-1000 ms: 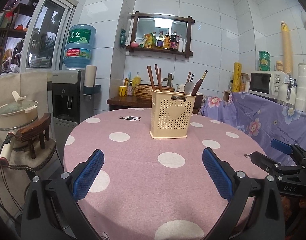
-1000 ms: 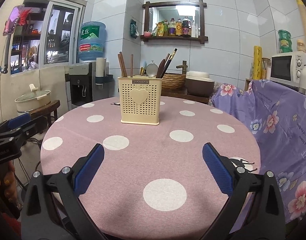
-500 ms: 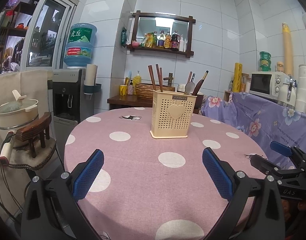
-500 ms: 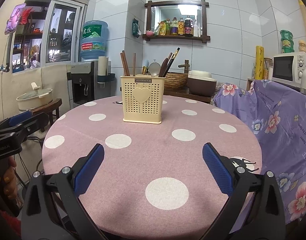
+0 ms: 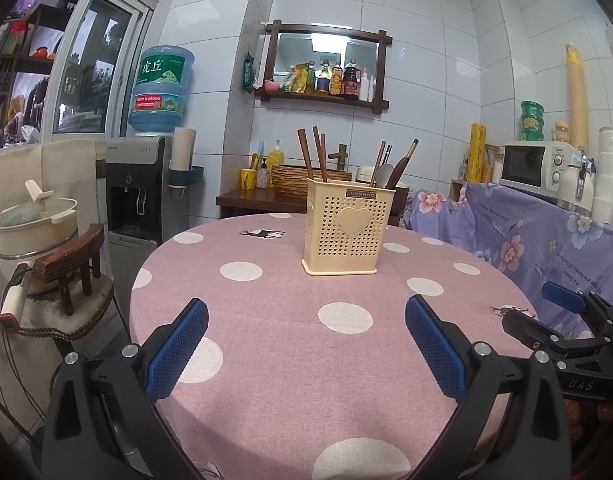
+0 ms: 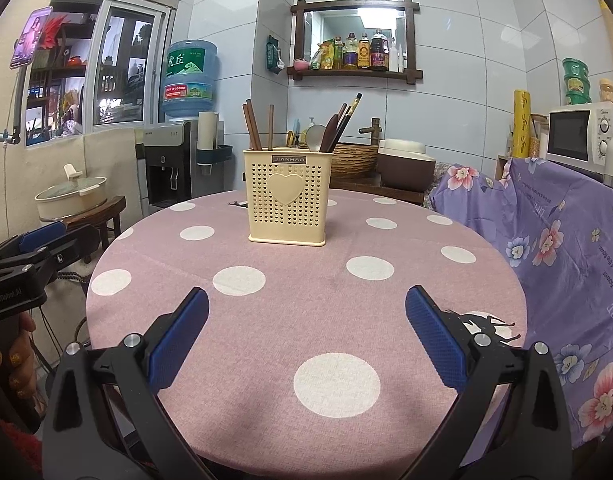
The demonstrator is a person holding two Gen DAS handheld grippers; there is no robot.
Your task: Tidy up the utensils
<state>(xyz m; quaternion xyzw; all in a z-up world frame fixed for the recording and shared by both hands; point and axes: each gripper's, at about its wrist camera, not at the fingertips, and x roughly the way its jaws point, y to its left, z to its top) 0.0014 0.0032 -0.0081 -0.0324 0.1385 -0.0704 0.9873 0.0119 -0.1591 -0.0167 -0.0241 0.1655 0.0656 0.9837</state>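
Utensil holder stood dead ahead of right gripper, well apart; utensils upright; both grippers spread, empty, left gripper similarly far.

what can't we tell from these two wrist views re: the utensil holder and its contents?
- Lower ends of the chopsticks and spoon: hidden by the holder walls, both views.
- Exact utensil count on the right side: handles overlap, too small.
- Internal dividers: not visible.
- Holder's back face: hidden in both views.
- Right gripper in the left wrist view: cut off by the edge.
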